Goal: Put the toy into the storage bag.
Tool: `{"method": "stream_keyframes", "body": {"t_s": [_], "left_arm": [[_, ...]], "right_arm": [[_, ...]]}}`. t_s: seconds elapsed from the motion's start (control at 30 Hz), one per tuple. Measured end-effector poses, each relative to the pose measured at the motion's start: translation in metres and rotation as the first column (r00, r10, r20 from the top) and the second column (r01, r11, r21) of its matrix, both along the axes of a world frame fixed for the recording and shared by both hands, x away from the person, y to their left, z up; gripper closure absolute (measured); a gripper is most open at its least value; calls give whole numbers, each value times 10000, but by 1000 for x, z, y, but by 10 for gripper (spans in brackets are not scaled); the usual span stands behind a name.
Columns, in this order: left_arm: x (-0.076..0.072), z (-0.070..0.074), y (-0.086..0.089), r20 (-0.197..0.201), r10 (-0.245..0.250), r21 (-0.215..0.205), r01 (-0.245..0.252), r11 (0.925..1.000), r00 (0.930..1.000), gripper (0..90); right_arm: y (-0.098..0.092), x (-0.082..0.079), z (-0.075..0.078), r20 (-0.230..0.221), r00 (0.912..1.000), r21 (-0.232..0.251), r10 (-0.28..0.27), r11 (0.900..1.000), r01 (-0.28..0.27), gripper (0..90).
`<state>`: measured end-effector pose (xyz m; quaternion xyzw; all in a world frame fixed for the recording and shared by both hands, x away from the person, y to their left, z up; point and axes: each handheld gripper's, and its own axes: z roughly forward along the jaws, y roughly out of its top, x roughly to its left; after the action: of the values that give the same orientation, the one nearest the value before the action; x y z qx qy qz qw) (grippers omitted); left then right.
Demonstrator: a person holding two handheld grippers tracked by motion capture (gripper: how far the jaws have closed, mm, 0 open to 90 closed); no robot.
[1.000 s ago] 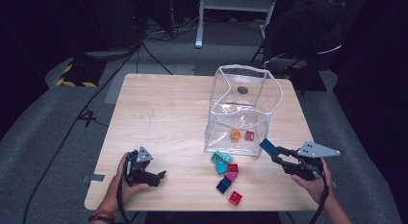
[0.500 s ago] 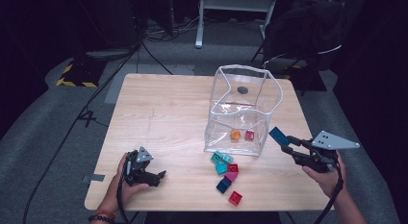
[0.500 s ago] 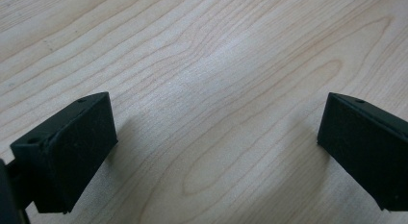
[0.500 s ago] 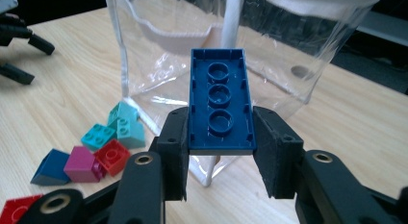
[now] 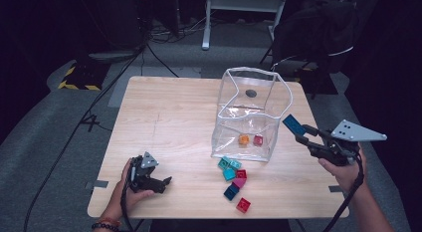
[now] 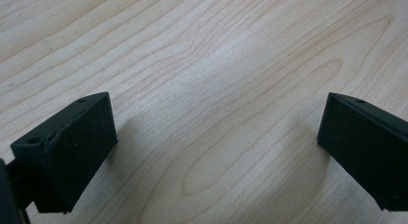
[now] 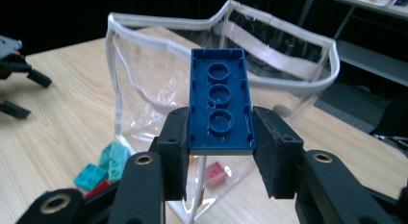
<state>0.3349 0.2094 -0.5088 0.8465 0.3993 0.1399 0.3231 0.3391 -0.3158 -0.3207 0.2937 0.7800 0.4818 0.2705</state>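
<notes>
A dark blue building brick (image 7: 220, 106) is clamped between the jaws of the right gripper (image 5: 302, 133), its hollow underside turned towards the gripper's camera, and it is held in the air just right of the clear plastic bag (image 5: 250, 115) that stands open on the worktop (image 5: 169, 122). The step in hand is judged to be the dropping of this brick into the bag, where an orange brick (image 5: 244, 139) and a red brick (image 5: 258, 140) already lie. For a clean drop, the brick should be carried over the white rim (image 7: 288, 84) and well clear of it, since the soft wall could be pushed in or the bag tipped by a low approach. The jaws should be parted only when the brick hangs over the middle of the opening, and from a modest height so nothing bounces out. The left gripper (image 5: 166, 181) is rested on the near left part of the worktop with its jaws wide apart and nothing between them; the bag could be steadied by it if needed. Loose teal bricks (image 5: 228, 165), a pink brick (image 5: 239, 182) and another red brick (image 5: 243, 205) are left lying just near of the bag.
</notes>
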Motion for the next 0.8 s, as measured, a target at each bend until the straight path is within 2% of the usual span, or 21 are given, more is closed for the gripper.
{"method": "stream_keyframes", "body": {"t_s": [0.07,0.27,0.57,0.8], "left_arm": [[0,0,0,-5,2,-2,-2,10000,10000,3],[0,0,0,-5,6,-7,-6,10000,10000,3],[0,0,0,3,-4,6,4,10000,10000,3],[0,0,0,15,-9,33,9,10000,10000,5]], "right_arm": [[6,3,10,137,9999,-1,46,10000,-46,598],[19,12,23,352,9993,-15,152,9999,-152,598],[34,27,31,350,9993,-223,135,9997,-127,598],[46,46,37,320,9995,-426,13,9991,1,598]]}}
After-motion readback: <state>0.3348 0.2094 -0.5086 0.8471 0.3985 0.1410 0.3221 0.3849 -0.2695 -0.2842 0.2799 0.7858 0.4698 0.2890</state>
